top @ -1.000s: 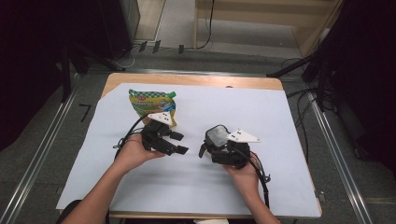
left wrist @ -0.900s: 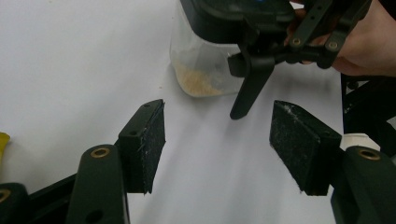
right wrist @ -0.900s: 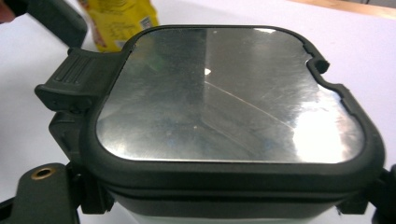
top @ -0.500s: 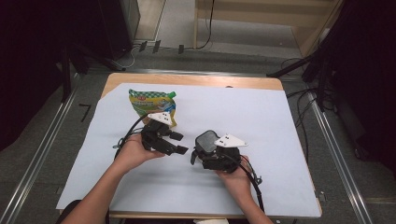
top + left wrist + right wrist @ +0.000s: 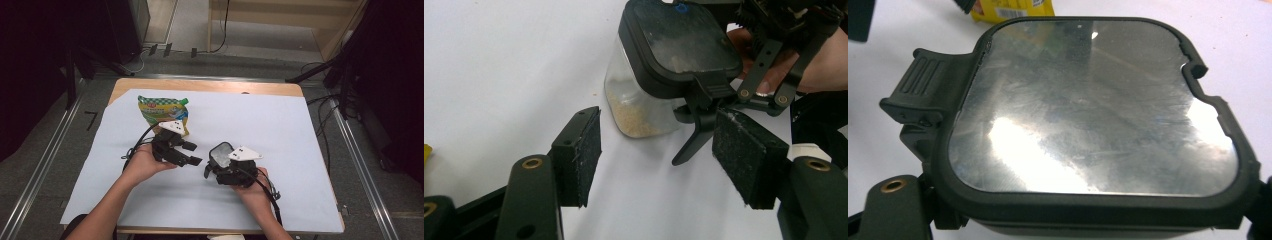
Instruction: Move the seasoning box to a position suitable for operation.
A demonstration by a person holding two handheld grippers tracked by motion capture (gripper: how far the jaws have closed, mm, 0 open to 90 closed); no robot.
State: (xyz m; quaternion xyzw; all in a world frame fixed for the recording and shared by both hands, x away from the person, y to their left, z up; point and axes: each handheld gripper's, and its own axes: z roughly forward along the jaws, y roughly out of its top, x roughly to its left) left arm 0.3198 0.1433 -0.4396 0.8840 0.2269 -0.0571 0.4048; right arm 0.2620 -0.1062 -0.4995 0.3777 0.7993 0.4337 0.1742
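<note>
Jaws of my right gripper (image 5: 220,167) clamp a clear container (image 5: 219,155), pressing on it from both sides and holding it tilted just above the white sheet (image 5: 300,150) that covers the table, a little right of centre in the high view. The container is a squarish box of see-through plastic with rounded corners; a black-rimmed lid (image 5: 1093,107) with a glossy, scuffed window closes it, and a ribbed latch tab (image 5: 923,82) juts out at about nine o'clock in my right gripper view. A thin layer of pale grains (image 5: 631,117) lies along its lowest side, seen in my left gripper view. My left gripper (image 5: 192,153) rests at nine o'clock from the container, near it but apart, its padded jaws standing wide with nothing between them, aimed at the box. Beyond my left gripper, at about eleven o'clock from the container, a green and yellow pouch (image 5: 160,111) lies flat on the sheet.
</note>
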